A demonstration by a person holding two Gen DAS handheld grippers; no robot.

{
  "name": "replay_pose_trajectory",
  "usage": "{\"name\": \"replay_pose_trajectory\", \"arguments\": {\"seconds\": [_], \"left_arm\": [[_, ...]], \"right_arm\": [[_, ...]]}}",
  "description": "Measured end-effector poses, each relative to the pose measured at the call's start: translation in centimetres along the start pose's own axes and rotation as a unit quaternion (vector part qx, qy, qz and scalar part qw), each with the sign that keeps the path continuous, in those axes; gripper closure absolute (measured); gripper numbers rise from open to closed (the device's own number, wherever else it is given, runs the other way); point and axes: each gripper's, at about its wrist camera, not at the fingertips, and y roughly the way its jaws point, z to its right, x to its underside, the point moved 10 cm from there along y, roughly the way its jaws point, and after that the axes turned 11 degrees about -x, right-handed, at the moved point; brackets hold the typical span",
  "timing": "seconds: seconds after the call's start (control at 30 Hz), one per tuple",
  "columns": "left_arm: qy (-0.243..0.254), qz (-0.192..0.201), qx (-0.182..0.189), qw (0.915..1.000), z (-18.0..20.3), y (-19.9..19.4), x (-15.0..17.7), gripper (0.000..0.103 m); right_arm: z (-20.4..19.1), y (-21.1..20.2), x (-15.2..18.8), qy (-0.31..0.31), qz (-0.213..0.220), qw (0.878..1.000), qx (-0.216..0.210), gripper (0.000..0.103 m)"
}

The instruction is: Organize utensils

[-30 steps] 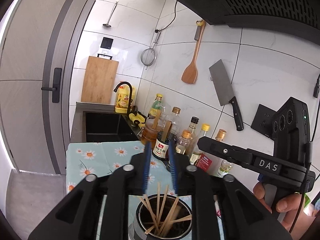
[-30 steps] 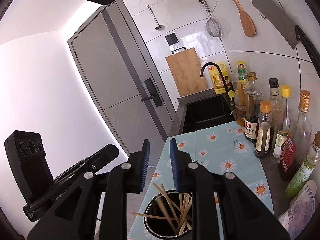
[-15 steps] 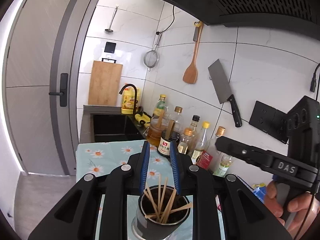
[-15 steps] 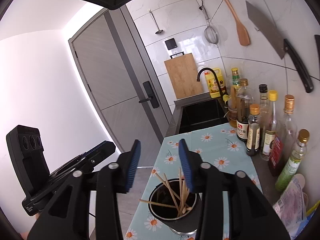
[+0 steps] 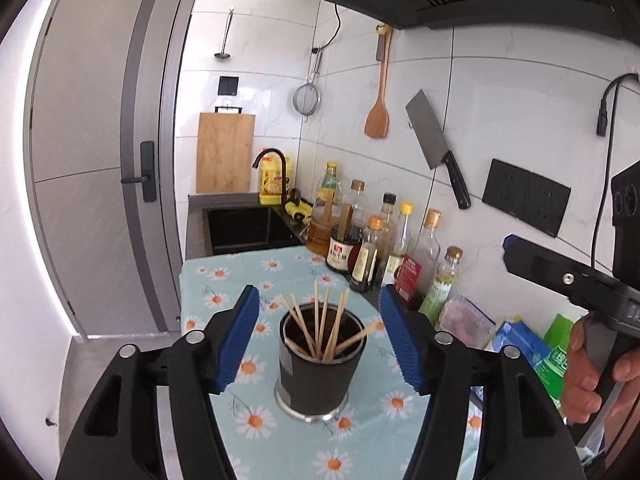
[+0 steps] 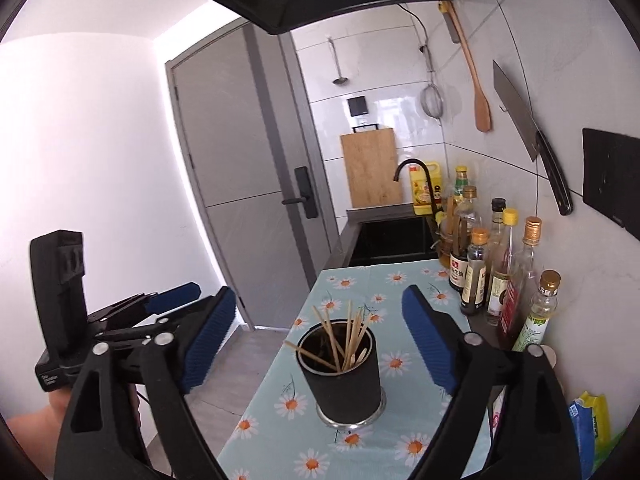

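Both views are brightly lit w/ daylight. In the right wrist view the white wall (image 6: 92,152) at left is blown out to near-featureless white, and a bright strip is seen along the door (image 6: 240,168) edge. Glare is reflected off the glossy wall tiles (image 5: 500,112). Soft, short shadows are cast on the daisy tablecloth (image 5: 248,368) under the black chopstick cup (image 5: 316,376). Strong fisheye bending is seen at the edges; corners are vignetted black. Centre is sharp; slight blur at the rim.
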Motion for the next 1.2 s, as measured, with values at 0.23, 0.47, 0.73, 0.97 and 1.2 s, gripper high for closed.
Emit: {"name": "replay_pose_trajectory", "arguments": {"seconds": [0.23,0.47,0.73,0.97,1.2], "left_arm": [[-0.015,-0.014,-0.009,0.9998,1.5,-3.5,2.6,0.011],[-0.011,-0.044,-0.035,0.9983,2.8,-4.2,7.1,0.007],[-0.015,-0.073,-0.048,0.9961,3.8,-3.5,11.8,0.007],[-0.027,-0.099,-0.054,0.9933,3.5,-2.7,15.3,0.007],[-0.036,-0.109,-0.063,0.9914,3.1,-2.2,17.1,0.007]], "right_arm": [[-0.6,-2.9,3.3,-0.01,-0.026,1.0,-0.005,0.005],[0.3,-3.8,8.8,-0.014,-0.072,0.997,0.001,0.005],[1.8,-4.4,12.9,0.021,-0.087,0.996,0.001,0.005],[3.5,-4.3,16.2,0.048,-0.104,0.993,0.014,0.005],[4.5,-4.3,17.5,0.075,-0.106,0.991,0.016,0.005]]}}
